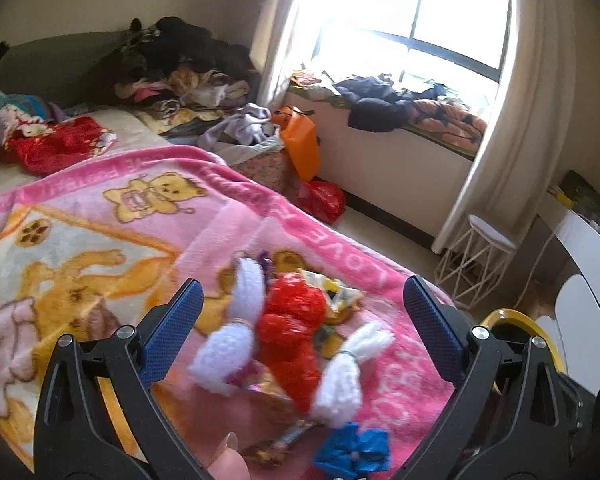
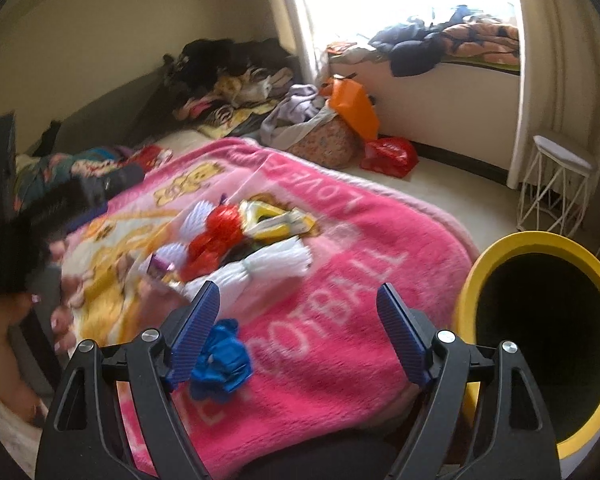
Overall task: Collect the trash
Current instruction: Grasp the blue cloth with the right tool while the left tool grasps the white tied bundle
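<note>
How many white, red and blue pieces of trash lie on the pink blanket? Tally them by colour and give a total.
White yarn bundles, each tied at the middle: 2
Red crumpled plastic: 1
Blue crumpled piece: 1
Total: 4
</note>
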